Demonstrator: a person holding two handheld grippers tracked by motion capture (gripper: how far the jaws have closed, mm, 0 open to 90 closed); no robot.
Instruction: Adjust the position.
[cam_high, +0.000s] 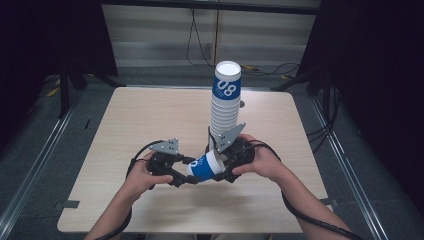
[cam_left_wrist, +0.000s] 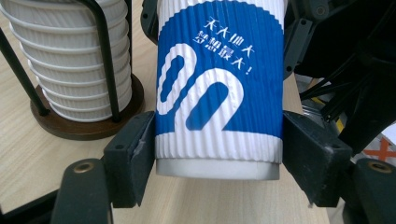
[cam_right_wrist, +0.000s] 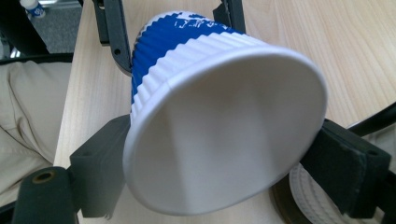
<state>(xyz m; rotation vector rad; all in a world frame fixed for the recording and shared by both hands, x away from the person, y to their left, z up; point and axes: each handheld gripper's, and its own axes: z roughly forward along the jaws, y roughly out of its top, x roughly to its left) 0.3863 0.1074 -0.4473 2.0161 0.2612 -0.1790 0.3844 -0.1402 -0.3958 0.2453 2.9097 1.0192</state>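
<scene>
- Single blue-and-white paper cup (cam_high: 205, 166) held on its side above the near middle of the table (cam_high: 145, 120), gripped from both ends at once.
- Left gripper (cam_high: 186, 171) clamped on the cup's narrow base end; in the left gripper view, black pads pressed flat against both sides of the ribbed sleeve just above the bottom rim (cam_left_wrist: 217, 169).
- Right gripper (cam_high: 222, 165) clamped at the wide mouth end; in the right gripper view, rim squeezed out of round into an oval between the two pads (a deformation not readable from above).
- Left gripper view alone: the cup's print, a large white "00"-like figure with a line of white characters above it on the blue band (cam_left_wrist: 219, 88).
- Right gripper view alone: the white inside of the cup (cam_right_wrist: 224, 140), open toward the camera, and a light trouser leg (cam_right_wrist: 23, 112) beyond the table edge.
- High view alone: the whole layout, both hands (cam_high: 145, 175) low at the near side, forearms coming in from the bottom edge.
- Tall stack of like cups (cam_high: 226, 100) standing upright just behind the right gripper, top cup marked "08".
- Stack seated in a black wire holder on a round dark wooden base (cam_left_wrist: 84, 126), close beside the held cup in the left gripper view.
- Lower part of the stack hidden in the high view behind the right gripper's grey plate (cam_high: 229, 136).
- Cables (cam_high: 195, 45) trailing on the floor behind the table.
</scene>
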